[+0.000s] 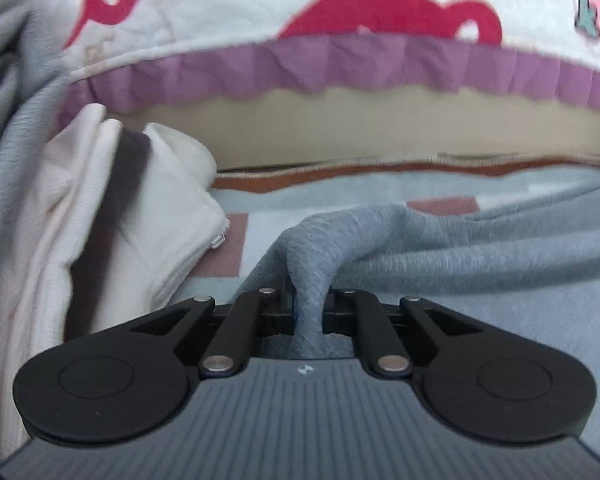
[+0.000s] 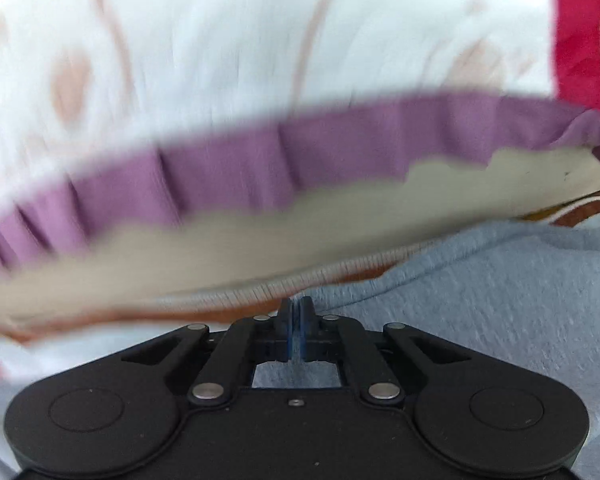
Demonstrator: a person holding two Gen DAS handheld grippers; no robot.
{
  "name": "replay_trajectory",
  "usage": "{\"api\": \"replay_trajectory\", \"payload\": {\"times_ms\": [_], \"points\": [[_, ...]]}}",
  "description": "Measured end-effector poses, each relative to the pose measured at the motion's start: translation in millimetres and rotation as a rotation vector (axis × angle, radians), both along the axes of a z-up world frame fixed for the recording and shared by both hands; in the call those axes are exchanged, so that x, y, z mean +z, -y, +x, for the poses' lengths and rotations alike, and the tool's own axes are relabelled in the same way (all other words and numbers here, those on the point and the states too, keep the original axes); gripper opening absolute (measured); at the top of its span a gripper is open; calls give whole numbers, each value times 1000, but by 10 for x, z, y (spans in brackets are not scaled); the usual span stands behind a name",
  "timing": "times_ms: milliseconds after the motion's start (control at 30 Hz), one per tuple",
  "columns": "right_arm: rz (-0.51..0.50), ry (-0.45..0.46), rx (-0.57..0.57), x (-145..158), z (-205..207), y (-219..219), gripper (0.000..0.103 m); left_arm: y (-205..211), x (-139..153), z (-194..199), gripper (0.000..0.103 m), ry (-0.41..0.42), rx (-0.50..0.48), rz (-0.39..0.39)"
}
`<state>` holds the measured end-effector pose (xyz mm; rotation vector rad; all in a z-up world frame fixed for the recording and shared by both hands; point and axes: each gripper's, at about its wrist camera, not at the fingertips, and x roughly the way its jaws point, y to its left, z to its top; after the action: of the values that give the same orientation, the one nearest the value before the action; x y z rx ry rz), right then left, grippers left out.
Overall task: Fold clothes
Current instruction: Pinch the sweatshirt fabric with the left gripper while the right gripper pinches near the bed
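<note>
No legible text or labels anywhere.

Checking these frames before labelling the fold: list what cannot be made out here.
- Left wrist view: left gripper fingertips, buried in a bunched ridge of the grey garment.
- Right wrist view: whether the right gripper pinches grey fabric; pads nearly shut, gap too thin.
- Both views: garment type, cut off by edges.
- Right wrist view: bedspread's purple ruffle, motion-blurred.

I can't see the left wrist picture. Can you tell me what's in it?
The left gripper pinches a bunched fold of a grey garment. A cream garment lies to its left, a purple frill beyond.
</note>
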<state>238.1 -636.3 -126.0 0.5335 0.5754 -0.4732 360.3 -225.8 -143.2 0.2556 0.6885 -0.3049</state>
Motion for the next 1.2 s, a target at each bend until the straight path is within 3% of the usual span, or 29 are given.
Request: {"api": "replay_trajectory", "payload": {"times_ms": [67, 100, 167, 200, 267, 333, 400, 500, 600, 800, 967, 1200], "points": [[88, 159, -68, 165, -207, 87, 4, -34, 48, -43, 9, 38, 17, -32], [88, 184, -101, 200, -244, 98, 4, -51, 72, -64, 10, 58, 26, -47], [28, 158, -94, 217, -175, 54, 4, -66, 101, -86, 21, 83, 47, -69], [-4, 142, -89, 224, -137, 30, 4, -31, 66, -40, 25, 61, 70, -58], [-38, 124, -50, 237, -91, -18, 5, 13, -26, 84, 47, -26, 134, -18], [-30, 112, -9, 263, -124, -14, 11, 40, -50, 126, 47, -95, 181, 1], [-22, 116, 21, 329, -280, 63, 15, 93, 50, -7, 47, -60, 157, -9], [-79, 87, 18, 457, -637, 342, 40, 313, 184, -235, 57, 10, 50, 5], [-172, -12, -44, 552, -1012, 770, 41, 640, 274, -409, 61, 43, -91, -18], [-91, -221, -101, 444, -1577, 1714, 43, 1666, 79, -326, 62, -137, -287, -203], [-56, -265, -112, 112, -1512, 2101, 42, 2344, -153, -413, 62, -153, -391, -88], [26, -190, -149, -393, -1135, 2386, 48, 2293, -274, -387, 62, -196, -364, -47]]}}
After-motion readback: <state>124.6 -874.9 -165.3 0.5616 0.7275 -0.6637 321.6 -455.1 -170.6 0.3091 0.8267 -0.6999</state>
